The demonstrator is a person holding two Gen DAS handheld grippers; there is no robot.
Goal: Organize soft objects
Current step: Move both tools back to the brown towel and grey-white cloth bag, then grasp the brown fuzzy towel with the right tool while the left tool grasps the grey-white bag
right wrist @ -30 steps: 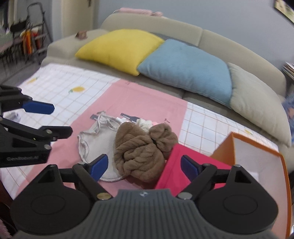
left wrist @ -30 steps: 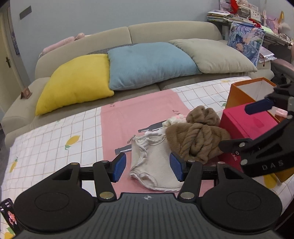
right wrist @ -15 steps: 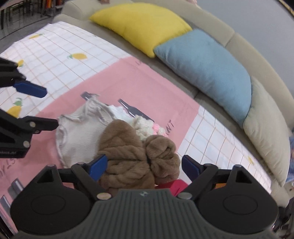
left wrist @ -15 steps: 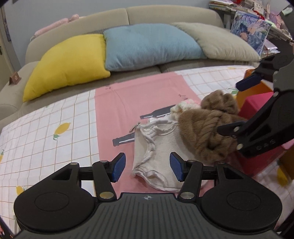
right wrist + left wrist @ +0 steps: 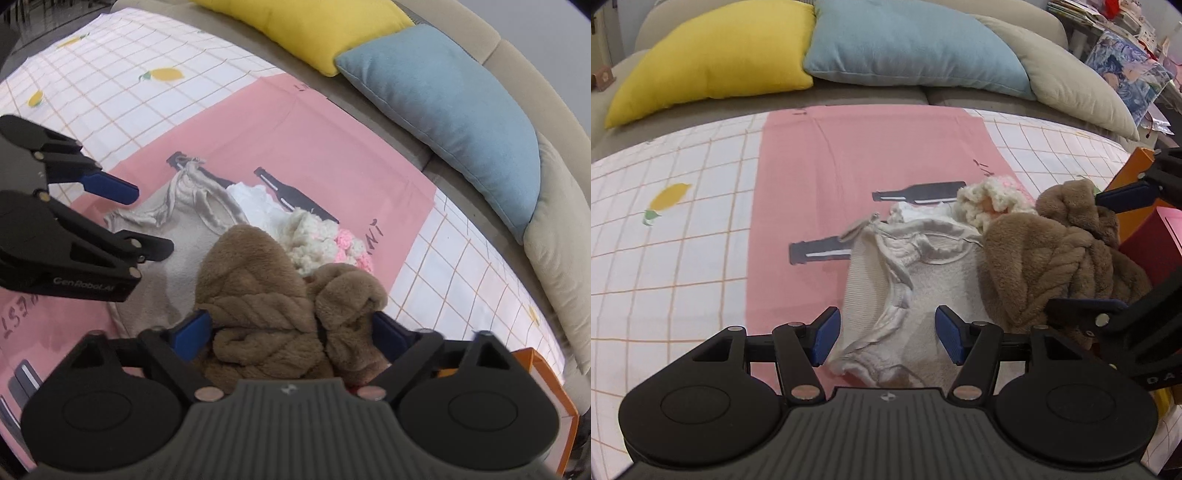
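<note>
A beige sofa (image 5: 923,96) carries yellow (image 5: 713,62), blue (image 5: 916,48) and grey cushions (image 5: 1071,85); a cluttered shelf (image 5: 1115,22) stands at its right end.

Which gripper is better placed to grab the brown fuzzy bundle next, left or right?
Right. The right gripper is open with the brown bundle between its fingers; the left gripper straddles the cream garment.

The right gripper (image 5: 290,332), jaws spread, straddles the brown plush bundle (image 5: 273,310) on the pink cloth (image 5: 332,147); the left gripper (image 5: 147,221) hovers over the beige garment (image 5: 184,236).
</note>
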